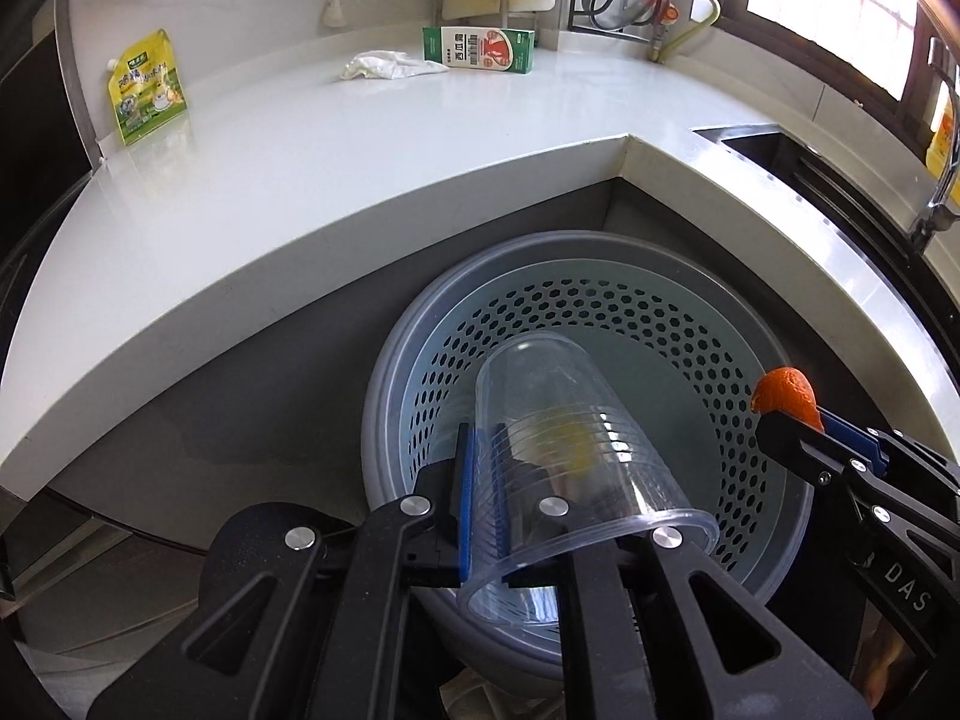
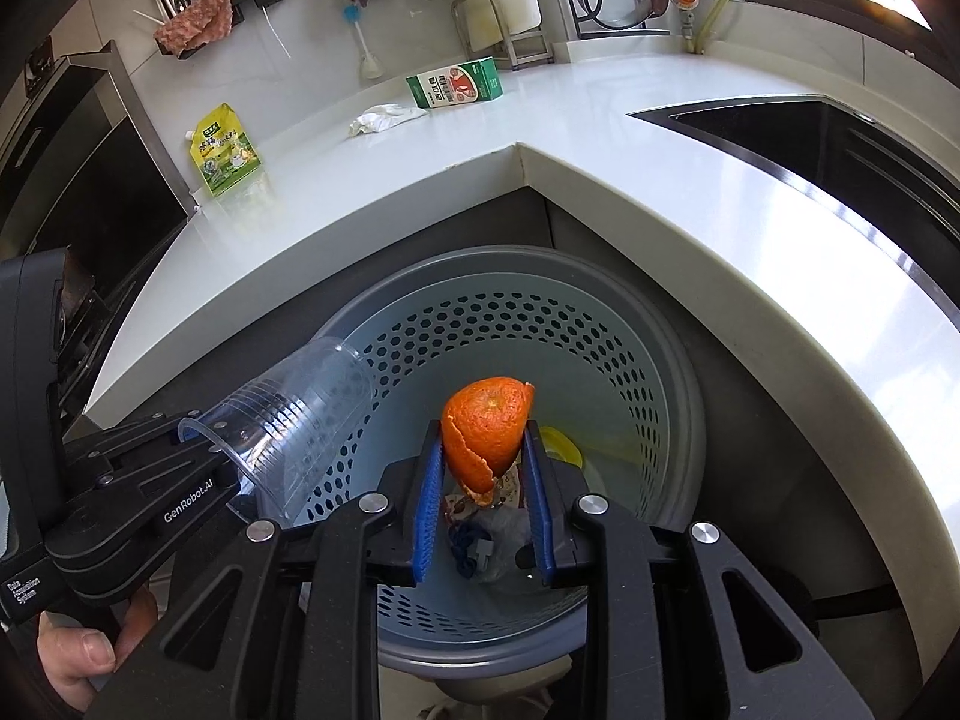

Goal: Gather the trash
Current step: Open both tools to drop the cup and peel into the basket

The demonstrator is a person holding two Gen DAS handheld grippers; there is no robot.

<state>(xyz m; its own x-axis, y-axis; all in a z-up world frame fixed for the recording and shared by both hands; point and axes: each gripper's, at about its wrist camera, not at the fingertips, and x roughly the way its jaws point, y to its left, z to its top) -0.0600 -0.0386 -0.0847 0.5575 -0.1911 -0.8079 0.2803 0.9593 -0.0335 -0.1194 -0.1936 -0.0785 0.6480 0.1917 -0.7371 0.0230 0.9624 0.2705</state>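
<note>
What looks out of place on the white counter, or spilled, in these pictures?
Three loose things lie on the counter: a crumpled white tissue, a green and white carton on its side, and a yellow-green pouch by the wall. They look like rubbish left to collect. No spill shows.

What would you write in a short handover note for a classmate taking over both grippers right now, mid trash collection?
Left gripper: shut on the rim wall of a clear plastic cup, held over the perforated bin.
Right gripper: shut on an orange peel, also above the bin.
Done: some rubbish already lies at the bin's bottom.
Left: drop the cup and peel in, then fetch from the countertop the crumpled tissue, green-and-white box and yellow-green pouch.
</note>
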